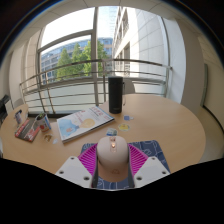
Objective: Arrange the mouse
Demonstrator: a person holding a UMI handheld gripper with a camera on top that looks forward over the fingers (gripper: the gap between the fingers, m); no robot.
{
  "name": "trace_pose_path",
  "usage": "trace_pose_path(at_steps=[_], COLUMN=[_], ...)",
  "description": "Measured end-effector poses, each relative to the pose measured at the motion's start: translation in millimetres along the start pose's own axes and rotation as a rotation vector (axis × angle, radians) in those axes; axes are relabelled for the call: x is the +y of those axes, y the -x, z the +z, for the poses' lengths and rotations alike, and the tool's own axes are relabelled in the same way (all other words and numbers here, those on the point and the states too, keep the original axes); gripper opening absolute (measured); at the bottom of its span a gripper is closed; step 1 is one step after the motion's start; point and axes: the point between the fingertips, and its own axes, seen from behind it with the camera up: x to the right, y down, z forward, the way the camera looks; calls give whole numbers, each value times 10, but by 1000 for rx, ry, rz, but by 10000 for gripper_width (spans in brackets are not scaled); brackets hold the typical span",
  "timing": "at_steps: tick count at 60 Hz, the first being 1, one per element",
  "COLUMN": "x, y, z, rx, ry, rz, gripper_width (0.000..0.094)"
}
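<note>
A beige computer mouse (112,158) sits between my gripper's (112,160) two fingers, its nose pointing away from me, with both magenta pads (89,160) pressed against its sides. It is held just above a blue patterned mouse mat (148,150) that lies on the round wooden table (165,125), showing on either side of the fingers.
A black cylindrical speaker (115,95) stands at the table's far edge. An open magazine (84,122) lies to the left beyond the fingers, with several small items (30,127) further left. A small object (111,132) lies just ahead of the mouse. A railing and large windows are behind.
</note>
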Motion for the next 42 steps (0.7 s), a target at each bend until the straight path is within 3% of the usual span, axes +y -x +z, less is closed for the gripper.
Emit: trace_pose_path(at_steps=[8,13,17,24,42], x=[657,873,833,731,360], y=[-292,-323,-339,-310,-331], z=[330,403,365,197,-900], rx=[3,-9,-24,-41,16], ry=[116,172,153,147,73], rz=[-28,-16,-24,-23,-48], gripper_width=[424,500,552,849,855])
